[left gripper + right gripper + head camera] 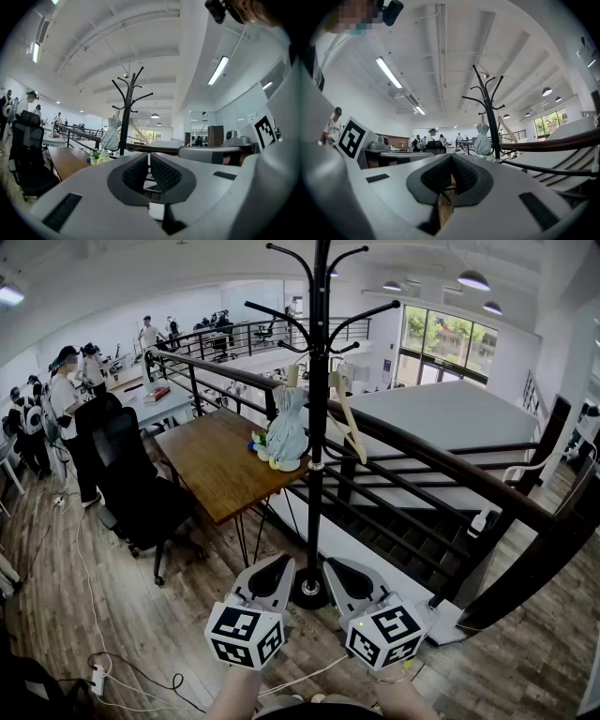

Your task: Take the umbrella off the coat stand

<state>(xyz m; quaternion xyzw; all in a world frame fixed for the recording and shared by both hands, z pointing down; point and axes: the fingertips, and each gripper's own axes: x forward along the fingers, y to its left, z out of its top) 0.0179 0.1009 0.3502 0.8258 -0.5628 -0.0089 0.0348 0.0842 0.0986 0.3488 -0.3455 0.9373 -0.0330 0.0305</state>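
Both grippers low in the head view, level, side by side, either side of the coat stand's (pixel 319 427) round base and well short of its hooks. Left gripper (pixel 275 576): jaws fully together, nothing in them. Right gripper (pixel 349 579): its own view shows the pads meeting at the tips, also empty. Umbrella (pixel 286 427) is on the stand: pale grey-blue, folded, hanging on the left of the pole about halfway up, lower end just over the corner of the wooden table (pixel 211 474). Which hook carries it I can't quite make out, probably a short lower one. A light wooden hanger (pixel 349 423) hangs on the right of the pole. Small yellow-green item on the table right under the umbrella, too small to identify. Dark railing (pixel 441 460) runs behind the stand; black office chair (pixel 131 484) left of the table.
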